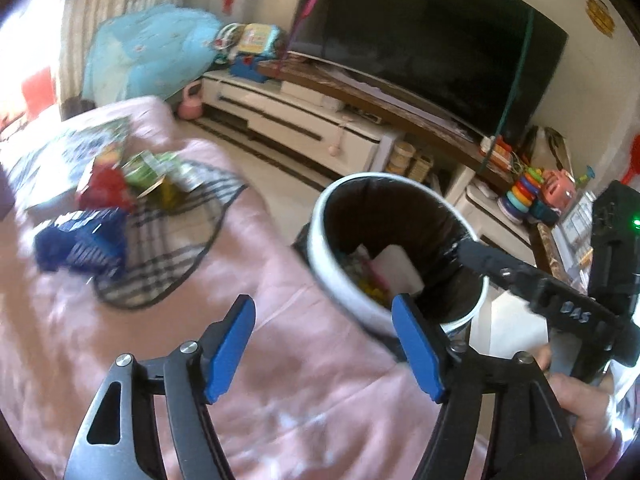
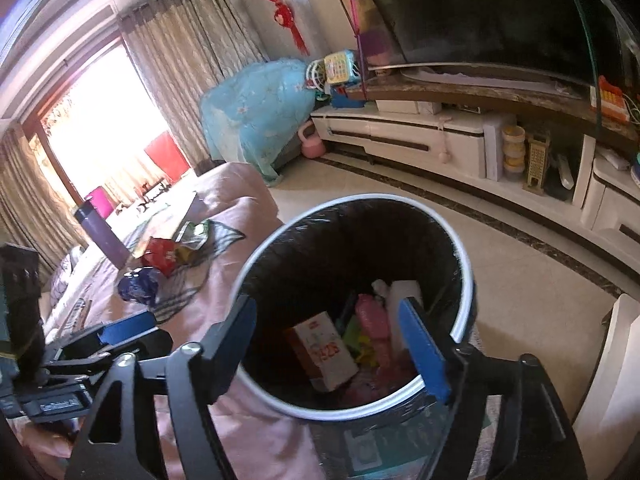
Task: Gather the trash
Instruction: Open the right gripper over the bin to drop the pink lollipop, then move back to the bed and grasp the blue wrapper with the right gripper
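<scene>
Both hand-held grippers are hanging with fingers spread apart, holding nothing: the left hand-held gripper (image 1: 322, 348) above the pink-covered sofa (image 1: 280, 380), the right hand-held gripper (image 2: 332, 344) over the black-lined trash bin (image 2: 466, 268). Crumpled wrappers, a red wrapper (image 1: 106, 192) and a blue wrapper (image 1: 82, 242), are lying on the checked cloth (image 1: 168, 256) near the bin
</scene>
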Demonstrator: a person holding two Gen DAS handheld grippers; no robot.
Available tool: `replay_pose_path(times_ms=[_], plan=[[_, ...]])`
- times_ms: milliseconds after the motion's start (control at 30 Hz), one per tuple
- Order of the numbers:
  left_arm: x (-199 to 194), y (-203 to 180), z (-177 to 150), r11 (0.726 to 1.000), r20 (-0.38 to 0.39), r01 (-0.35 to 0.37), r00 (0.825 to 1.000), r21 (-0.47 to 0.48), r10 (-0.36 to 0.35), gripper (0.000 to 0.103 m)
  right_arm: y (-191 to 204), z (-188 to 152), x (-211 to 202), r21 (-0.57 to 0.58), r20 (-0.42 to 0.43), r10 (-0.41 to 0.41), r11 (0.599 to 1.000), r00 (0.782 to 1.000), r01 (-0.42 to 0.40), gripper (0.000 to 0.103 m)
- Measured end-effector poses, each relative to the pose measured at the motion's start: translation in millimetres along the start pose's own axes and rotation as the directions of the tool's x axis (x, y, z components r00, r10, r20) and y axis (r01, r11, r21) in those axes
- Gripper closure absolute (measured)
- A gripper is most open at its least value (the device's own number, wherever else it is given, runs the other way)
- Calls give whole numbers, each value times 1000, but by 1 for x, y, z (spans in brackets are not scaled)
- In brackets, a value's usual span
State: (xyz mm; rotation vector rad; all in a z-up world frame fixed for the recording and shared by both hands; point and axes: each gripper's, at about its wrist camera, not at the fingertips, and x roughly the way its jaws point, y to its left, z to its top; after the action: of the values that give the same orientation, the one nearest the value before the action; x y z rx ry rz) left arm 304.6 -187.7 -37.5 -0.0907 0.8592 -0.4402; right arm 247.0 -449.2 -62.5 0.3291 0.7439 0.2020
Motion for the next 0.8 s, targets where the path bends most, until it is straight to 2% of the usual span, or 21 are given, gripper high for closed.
replay_pose_path(times_ms=[300,500,800], plan=[[-49,57,-36,987,10,-49,999,-151,51,30,46,-20,-3,1,-9,85,996,996,-85,11],[-75,94,-57,971,8,-84,996,-224,88,28,74,-37,14,26,-59,127,992,990,-126,10],[-100,135,-66,951,6,-124,991,-283,131,28,123,-49,40,-46,-108,158,985,982,-164,10]])
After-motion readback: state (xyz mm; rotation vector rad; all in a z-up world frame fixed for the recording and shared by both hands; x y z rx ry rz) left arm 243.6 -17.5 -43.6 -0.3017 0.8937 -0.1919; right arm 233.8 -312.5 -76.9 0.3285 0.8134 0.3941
